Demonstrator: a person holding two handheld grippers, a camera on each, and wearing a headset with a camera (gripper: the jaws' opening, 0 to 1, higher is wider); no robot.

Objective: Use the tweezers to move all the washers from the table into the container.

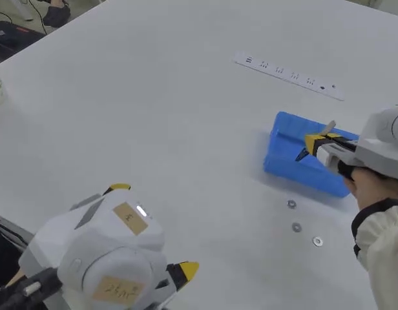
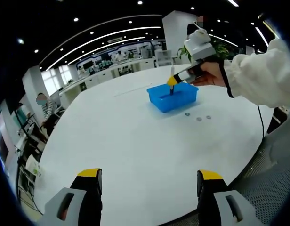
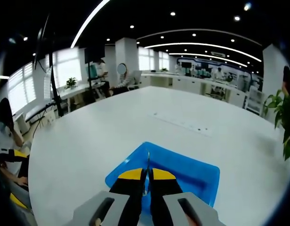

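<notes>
A blue container [image 1: 296, 165] stands on the white table at the right. My right gripper [image 1: 313, 143] hangs over it, shut on the thin metal tweezers [image 3: 148, 162], whose tips point down into the container [image 3: 194, 174]. I cannot tell whether the tips hold a washer. Three washers [image 1: 291, 204] [image 1: 296, 227] [image 1: 318, 241] lie on the table just in front of the container. My left gripper [image 1: 154, 227] is low at the near left, open and holding nothing [image 2: 149, 176], far from the container [image 2: 172, 98] and the washers [image 2: 198, 118].
A white power strip [image 1: 289, 76] lies beyond the container toward the far edge. A person's hand and cream sleeve [image 1: 380, 239] come in from the right. The table edge runs close below the left gripper. Wide bare tabletop [image 1: 154, 116] spreads left of the container.
</notes>
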